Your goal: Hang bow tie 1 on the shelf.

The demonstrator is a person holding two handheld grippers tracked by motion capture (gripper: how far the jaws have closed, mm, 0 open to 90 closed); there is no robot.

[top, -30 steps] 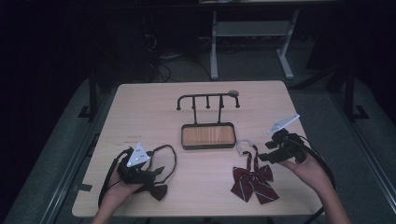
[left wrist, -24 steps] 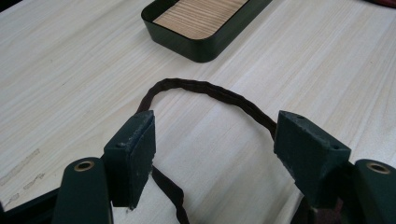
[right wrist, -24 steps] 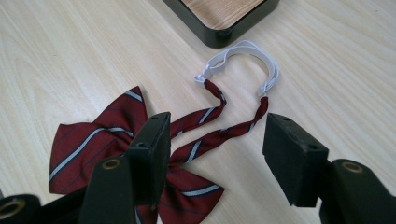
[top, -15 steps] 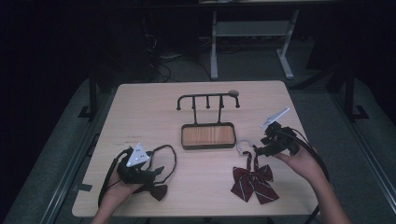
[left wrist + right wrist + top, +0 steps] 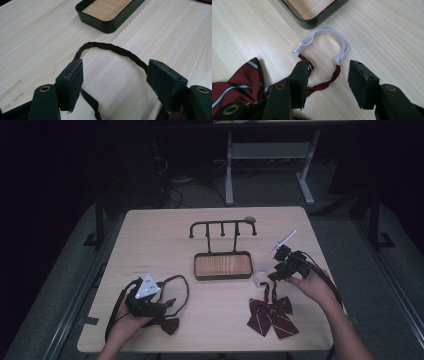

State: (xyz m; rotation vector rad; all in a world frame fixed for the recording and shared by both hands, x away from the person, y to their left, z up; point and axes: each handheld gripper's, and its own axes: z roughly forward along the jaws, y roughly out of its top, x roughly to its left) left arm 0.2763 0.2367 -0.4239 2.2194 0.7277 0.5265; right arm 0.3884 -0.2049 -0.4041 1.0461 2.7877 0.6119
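Right gripper [image 5: 325, 82] half-open, jaws just been closing astride red strap [image 5: 332, 77] at frame centre — could pinch short, missing white elastic loop [image 5: 324, 33].

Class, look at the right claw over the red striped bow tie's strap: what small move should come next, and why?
Probably lower the right claw a little and close it on the red strap. Its jaws have just been closing, yet the pads stand apart with the strap lying on the table between them, unpressed, just below the white elastic loop.
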